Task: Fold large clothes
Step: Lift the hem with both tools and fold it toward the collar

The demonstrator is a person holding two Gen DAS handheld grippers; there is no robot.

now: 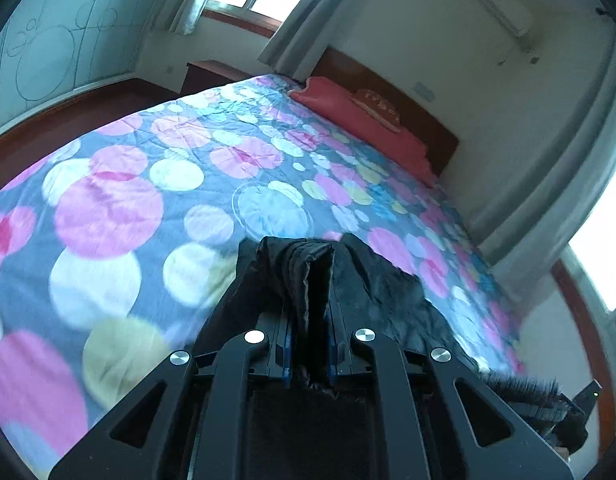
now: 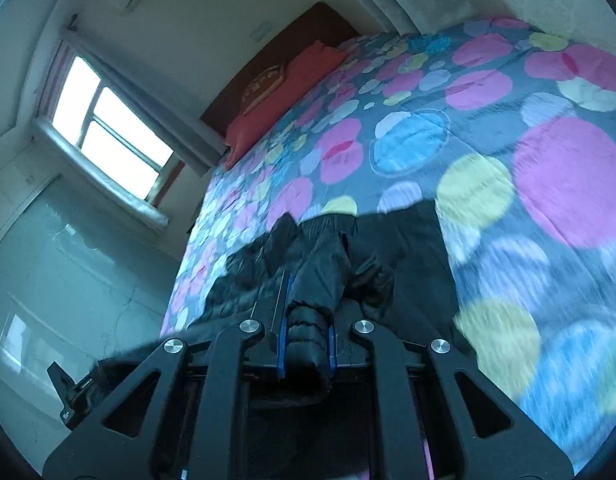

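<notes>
Black padded garment (image 1: 372,280) — the large piece to be folded — hangs from two grips above the near part of a bed, its loose cloth trailing onto the spotted bedspread (image 1: 155,184). The left gripper (image 1: 312,320) is closed narrowly on a bunched, upright fold of the fabric, which stands proud between the blue-edged fingers. The right gripper (image 2: 308,336) is likewise clamped on a thick quilted roll of the same garment (image 2: 408,248), perhaps a cuff or hem, though which cannot be told. Two separate holds are judged to serve one purpose: to spread the cloth between them so that it can be laid flat or doubled over without bunching. The bed offers a broad, soft surface for this; a red pillow (image 1: 360,120) lies far off by the headboard (image 1: 392,92), well apart from the work. Motion blur on the near bedspread suggests the grippers are travelling — direction cannot be told.
</notes>
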